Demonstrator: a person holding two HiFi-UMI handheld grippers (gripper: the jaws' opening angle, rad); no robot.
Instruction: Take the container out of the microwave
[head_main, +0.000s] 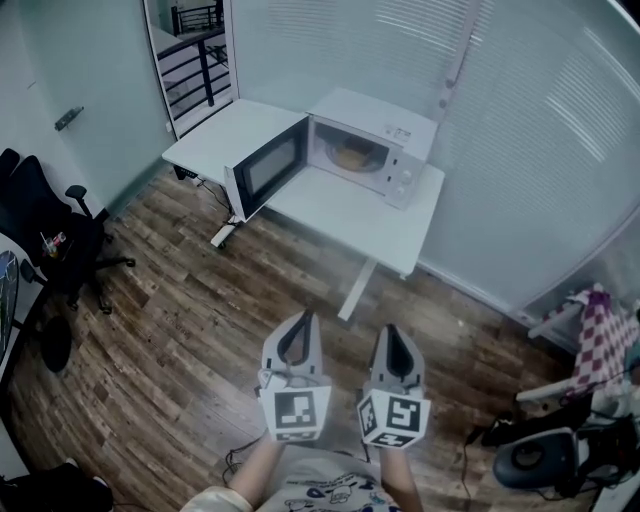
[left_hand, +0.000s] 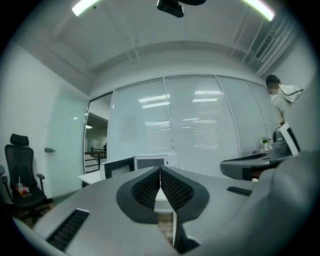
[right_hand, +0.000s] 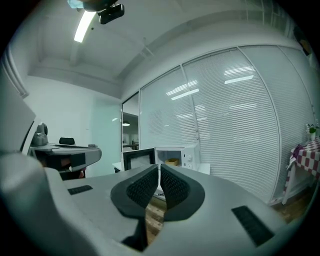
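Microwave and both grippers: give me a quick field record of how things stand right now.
microwave: on the white table
door: swung wide open
container: yellowish, inside the microwave cavity, not yet taken out
left gripper: shut, holding nothing
right gripper: shut, holding nothing
gripper position: side by side over the wood floor, well short of the table, both aimed toward the microwave
path to the microwave: no obstacle visible in the head view
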